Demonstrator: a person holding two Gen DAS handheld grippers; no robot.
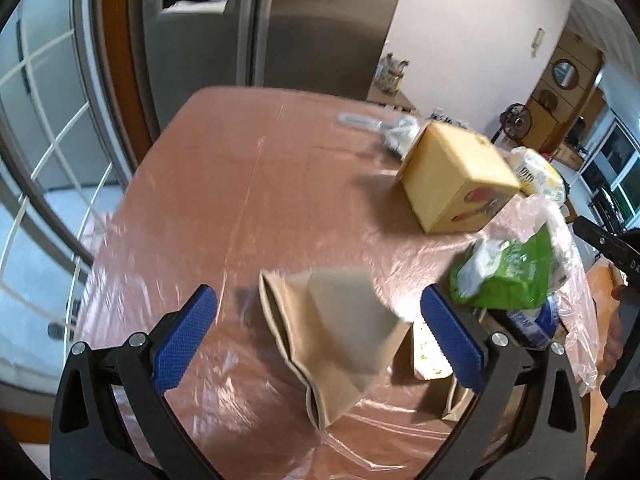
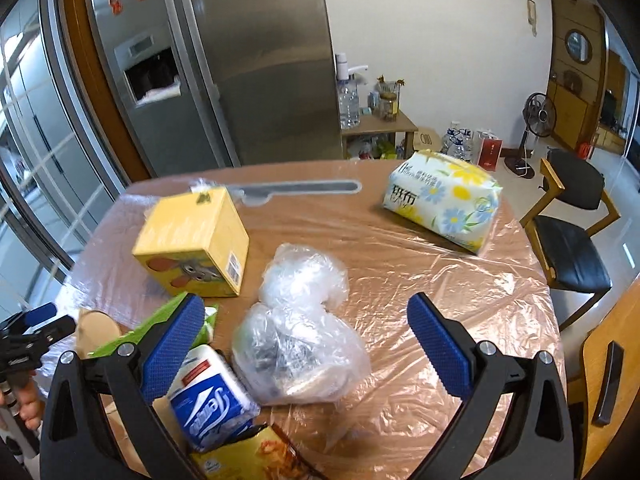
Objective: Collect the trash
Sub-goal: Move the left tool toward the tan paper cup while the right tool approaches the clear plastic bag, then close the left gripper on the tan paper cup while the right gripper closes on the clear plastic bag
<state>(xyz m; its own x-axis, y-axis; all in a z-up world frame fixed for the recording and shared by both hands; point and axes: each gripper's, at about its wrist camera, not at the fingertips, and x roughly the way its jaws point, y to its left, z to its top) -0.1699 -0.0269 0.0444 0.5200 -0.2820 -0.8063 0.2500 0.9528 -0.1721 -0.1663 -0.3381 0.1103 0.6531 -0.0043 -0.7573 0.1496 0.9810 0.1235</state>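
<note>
My left gripper (image 1: 318, 334) is open and empty above a crumpled brown paper bag (image 1: 332, 336) lying between its blue pads on the plastic-covered table (image 1: 224, 184). A green wrapper (image 1: 506, 272) and a blue-and-white tissue pack (image 1: 532, 320) lie to its right. My right gripper (image 2: 306, 346) is open and empty over a clear plastic bag (image 2: 296, 320) of rubbish. The blue-and-white tissue pack (image 2: 212, 396), the green wrapper (image 2: 160, 326) and a yellow snack packet (image 2: 244, 460) lie by its left finger.
A yellow box (image 2: 192, 240) stands at mid table, also in the left wrist view (image 1: 452, 178). A flowered tissue pack (image 2: 444, 200) lies far right. A grey flat tool (image 2: 296, 189) lies at the far edge. A fridge (image 2: 224, 64) stands behind, chairs (image 2: 568, 232) to the right.
</note>
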